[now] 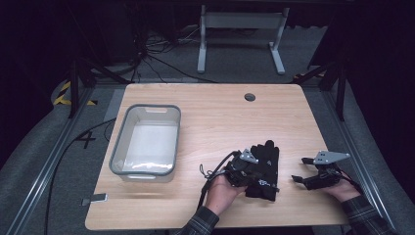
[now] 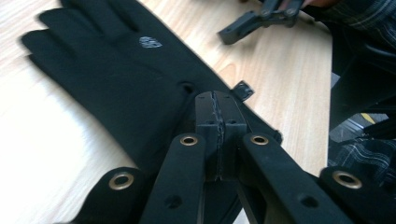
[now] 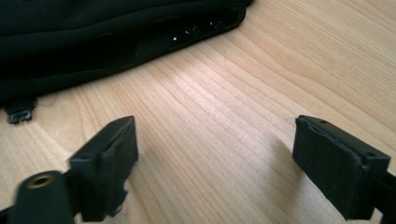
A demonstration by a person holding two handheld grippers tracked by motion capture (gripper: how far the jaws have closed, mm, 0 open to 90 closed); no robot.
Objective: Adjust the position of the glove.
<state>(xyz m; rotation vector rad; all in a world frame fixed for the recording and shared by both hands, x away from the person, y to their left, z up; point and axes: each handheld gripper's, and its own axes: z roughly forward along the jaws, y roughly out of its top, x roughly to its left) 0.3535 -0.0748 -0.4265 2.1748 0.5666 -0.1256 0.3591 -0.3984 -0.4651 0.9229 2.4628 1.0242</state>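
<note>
A black glove (image 1: 263,166) lies flat on the wooden table (image 1: 215,117), in the near right part of it, with its fingers pointing away from the person and its cuff toward the near edge. The cloth is soft, matte and dark all over. In the left gripper view the glove (image 2: 116,79) shows a small pale logo on the back of the hand and a little black clip at the cuff edge, and its fingers spread out flat on the wood. In the right gripper view the glove (image 3: 93,37) shows as a dark folded edge with a row of tiny shiny dots along its side and a small black hook at the seam.

The left gripper (image 1: 243,169) rests over the cuff end of the glove. In its own view the left gripper (image 2: 217,112) has its 2 jaws pressed flat together, tips low over the cuff; whether any cloth is pinched between them I cannot tell.

The right gripper (image 1: 299,170) is just to the right of the glove, apart from it, and points toward it. In its own view the right gripper (image 3: 215,149) has its 2 jaws spread wide with bare wood between them.

Farther left on the table stands a grey bin (image 1: 120,147) with a pale inside, well apart from the glove.
</note>
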